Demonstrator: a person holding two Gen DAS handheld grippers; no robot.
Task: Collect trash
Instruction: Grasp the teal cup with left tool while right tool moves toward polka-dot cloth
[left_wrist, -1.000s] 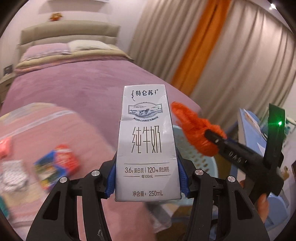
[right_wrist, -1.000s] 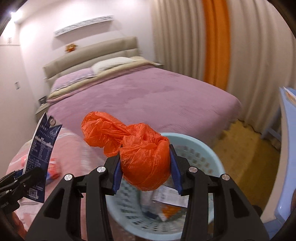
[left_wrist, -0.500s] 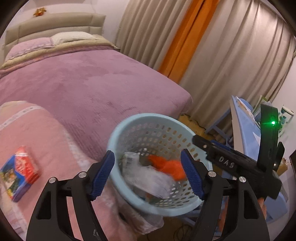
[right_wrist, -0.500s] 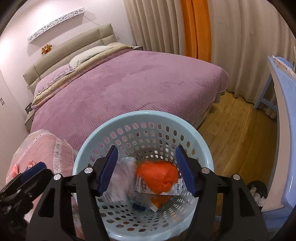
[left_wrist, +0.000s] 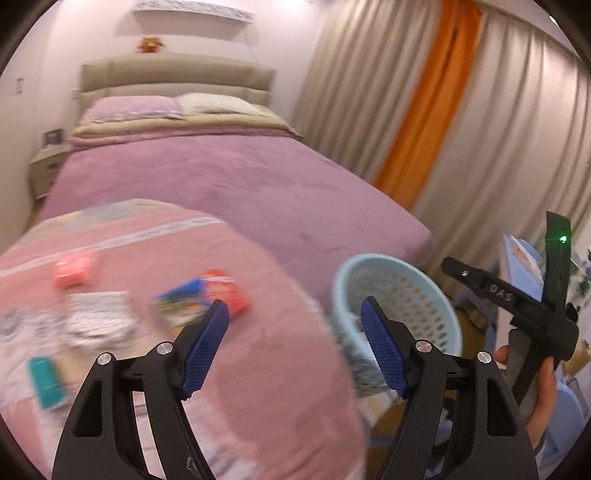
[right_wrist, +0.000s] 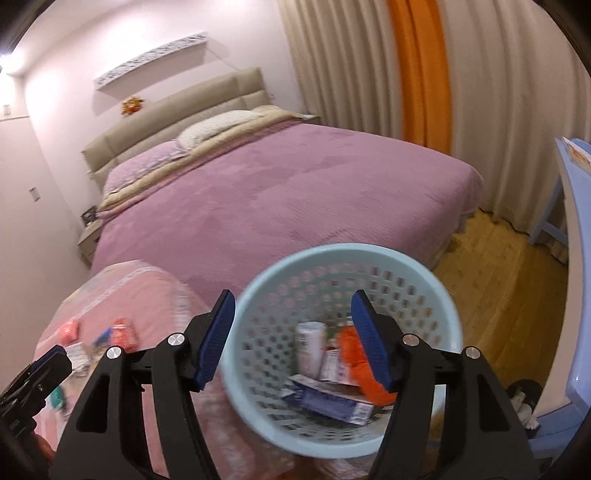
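Now both tongs, left and right, gape empty: carton and bag dropped into the basket. More trash waits on the pink cover beside the basket.

Basket mouth lay unobstructed from above, trash low inside. Blue table crowded basket's right side (bed close behind). Open floor lay between bed and table.

Pink blanket carries red-blue packet, pink wrapper, teal packet.
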